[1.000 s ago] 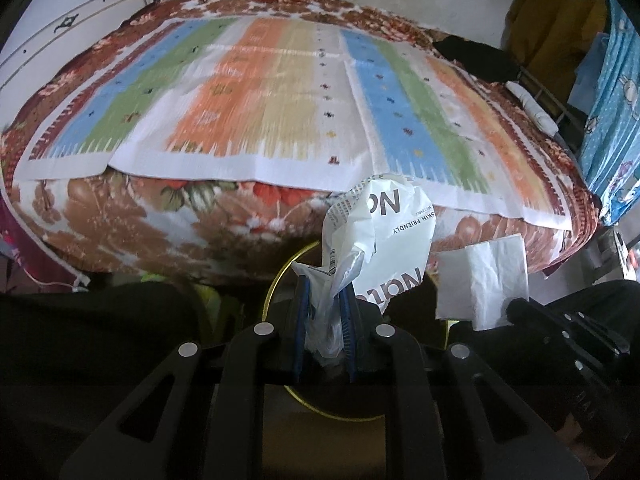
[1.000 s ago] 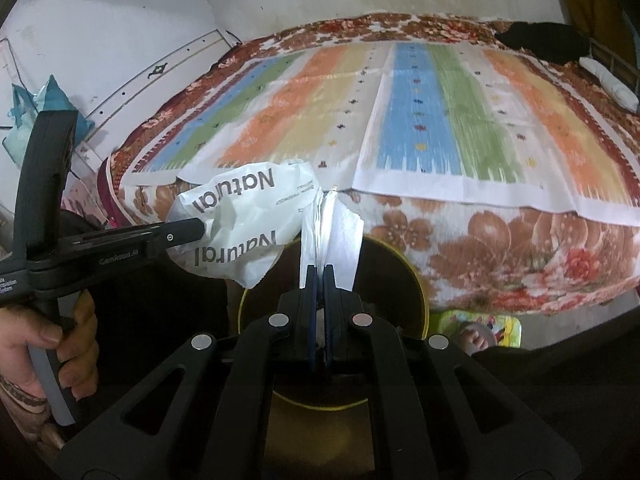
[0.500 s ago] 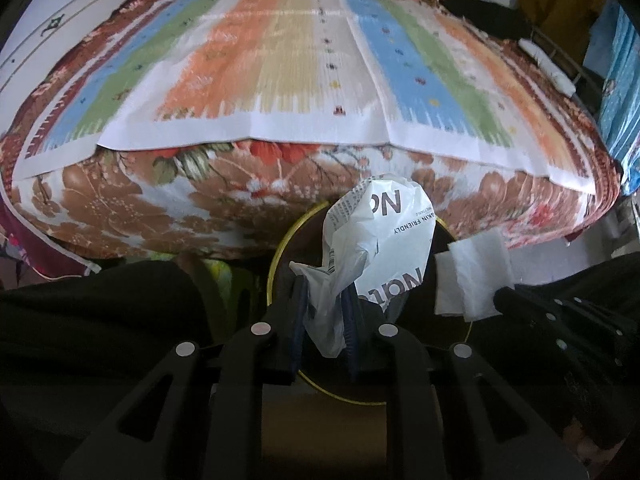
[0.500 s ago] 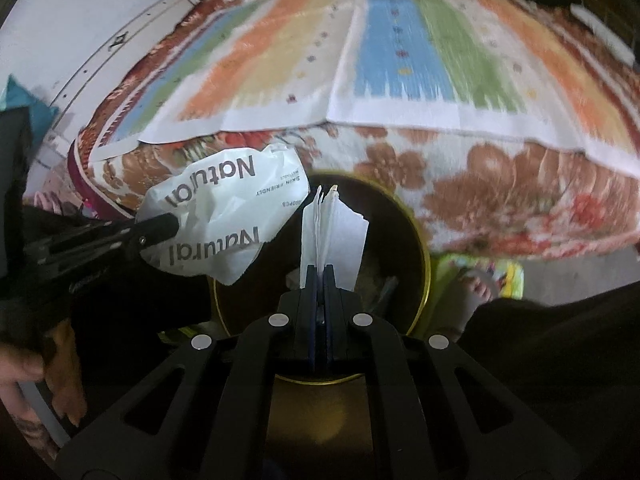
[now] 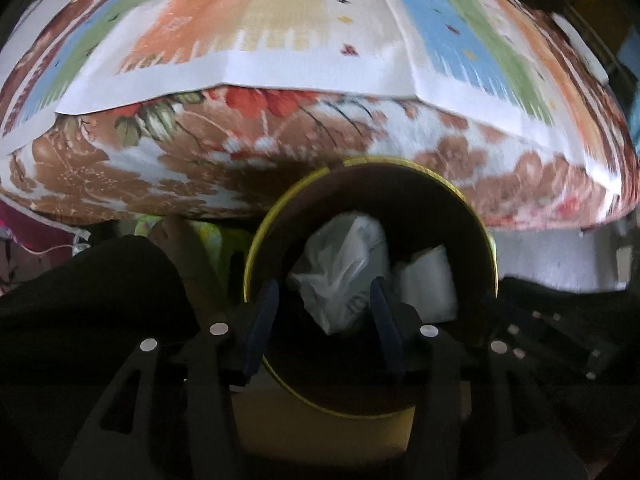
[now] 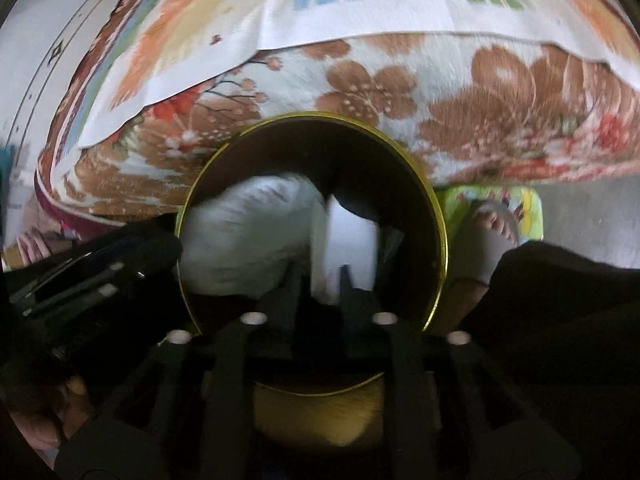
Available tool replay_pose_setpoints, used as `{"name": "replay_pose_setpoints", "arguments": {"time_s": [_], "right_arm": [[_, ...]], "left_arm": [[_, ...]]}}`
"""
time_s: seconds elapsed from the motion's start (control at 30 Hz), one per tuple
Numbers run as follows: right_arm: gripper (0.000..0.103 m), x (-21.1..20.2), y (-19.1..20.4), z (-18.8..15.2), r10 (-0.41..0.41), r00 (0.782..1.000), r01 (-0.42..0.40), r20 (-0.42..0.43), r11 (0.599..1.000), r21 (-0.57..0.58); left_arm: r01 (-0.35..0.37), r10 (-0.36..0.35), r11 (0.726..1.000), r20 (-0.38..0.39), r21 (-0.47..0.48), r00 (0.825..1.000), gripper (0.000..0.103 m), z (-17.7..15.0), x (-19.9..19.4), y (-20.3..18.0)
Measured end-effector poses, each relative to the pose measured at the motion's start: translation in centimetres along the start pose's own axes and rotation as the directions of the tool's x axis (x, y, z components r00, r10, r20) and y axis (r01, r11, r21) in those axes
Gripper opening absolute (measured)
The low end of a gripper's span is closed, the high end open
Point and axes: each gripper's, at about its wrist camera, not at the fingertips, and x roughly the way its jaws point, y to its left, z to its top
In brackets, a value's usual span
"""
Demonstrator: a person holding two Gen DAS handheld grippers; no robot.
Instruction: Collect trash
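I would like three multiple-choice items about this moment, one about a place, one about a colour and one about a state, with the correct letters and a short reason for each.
1. Where is the crumpled plastic bag?
A. on the bed
B. inside the round bin
C. on the floor mat

2. What colour is the rim of the bin?
A. yellow
B. red
C. blue

3. How does the left gripper stand?
A. shut on the bag
B. shut on nothing
C. open

Key: 1 B, the bag lies within the bin's rim beside the white paper. 2 A, a yellow ring edges the opening. 3 C, its blue pads stand wide apart, clear of the bag.
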Motion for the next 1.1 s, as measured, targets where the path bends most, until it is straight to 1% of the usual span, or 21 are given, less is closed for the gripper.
{"name": "replay_pose_setpoints", "arguments": {"time_s": [0.07,0.13,0.3,0.4,0.5,0.57,0.63,0.7,0.77,0.8,0.87,0.9,0.97,1.03,1.07,1.1], "right_arm": [[0.031,0.0,0.1,0.2,0.018,1.0,-0.018,0.001,1.0,0.006],[0.034,-0.3,0.6,0.2,0.031,0.999,-0.031,0.01,0.999,-0.013],[0.041,-0.9,1.1,0.1,0.033,0.999,-0.032,0.031,0.998,-0.049],[0.043,-1.5,0.8,0.1,0.024,0.999,-0.022,0.045,0.998,-0.055],[0.045,-2.7,0.7,-0.1,0.011,0.997,-0.005,0.081,0.997,-0.072],[0.049,-3.5,0.8,-0.3,0.004,0.994,0.006,0.107,0.996,-0.093],[0.05,-4.5,1.2,-0.5,-0.005,0.99,0.022,0.14,0.993,-0.119],[0.051,-5.6,1.5,-1.0,-0.008,0.985,0.034,0.172,0.989,-0.146],[0.054,-6.7,1.9,-1.5,-0.019,0.978,0.057,0.207,0.982,-0.18],[0.057,-7.4,2.1,-1.9,-0.026,0.972,0.075,0.233,0.977,-0.201],[0.061,-8.4,2.1,-2.4,-0.03,0.966,0.09,0.259,0.97,-0.225],[0.064,-8.9,2.0,-2.7,-0.025,0.963,0.09,0.267,0.968,-0.234],[0.066,-9.9,1.7,-3.4,-0.001,0.961,0.072,0.278,0.967,-0.245],[0.073,-10.8,1.7,-4.2,0.023,0.957,0.055,0.289,0.964,-0.259],[0.075,-11.3,1.6,-4.6,0.033,0.955,0.049,0.294,0.963,-0.266],[0.079,-11.6,1.6,-5.0,0.04,0.954,0.044,0.297,0.962,-0.271]], "left_arm": [[0.035,-0.035,0.999,0.014,-0.025,0.999,0.048,0.3,-0.6,0.3],[0.072,-0.071,0.997,0.025,-0.023,0.997,0.048,0.4,-1.2,0.2],[0.104,-0.105,0.994,0.054,0.01,0.993,0.054,0.3,-2.4,-0.4],[0.118,-0.12,0.993,0.071,0.025,0.99,0.055,0.5,-3.2,-0.2],[0.109,-0.114,0.992,0.101,0.059,0.988,0.059,0.5,-4.4,0.0],[0.091,-0.102,0.993,0.148,0.077,0.984,0.06,0.3,-5.8,0.3],[0.086,-0.103,0.991,0.174,0.098,0.979,0.067,0.2,-6.7,0.5],[0.101,-0.124,0.987,0.2,0.124,0.972,0.068,-0.3,-7.7,0.6],[0.101,-0.138,0.981,0.236,0.165,0.962,0.07,-1.0,-8.7,0.4],[0.11,-0.151,0.978,0.242,0.176,0.958,0.072,-1.3,-9.0,0.4],[0.138,-0.188,0.969,0.252,0.203,0.949,0.075,-2.0,-9.8,0.5],[0.144,-0.198,0.966,0.258,0.213,0.946,0.078,-2.5,-10.2,0.6],[0.155,-0.218,0.959,0.272,0.236,0.937,0.082,-3.6,-10.8,1.1],[0.157,-0.222,0.958,0.276,0.238,0.935,0.089,-4.7,-10.9,1.6],[0.161,-0.225,0.959,0.28,0.234,0.933,0.09,-5.2,-11.0,1.9],[0.171,-0.233,0.959,0.283,0.227,0.93,0.095,-5.6,-11.0,2.2]]}}
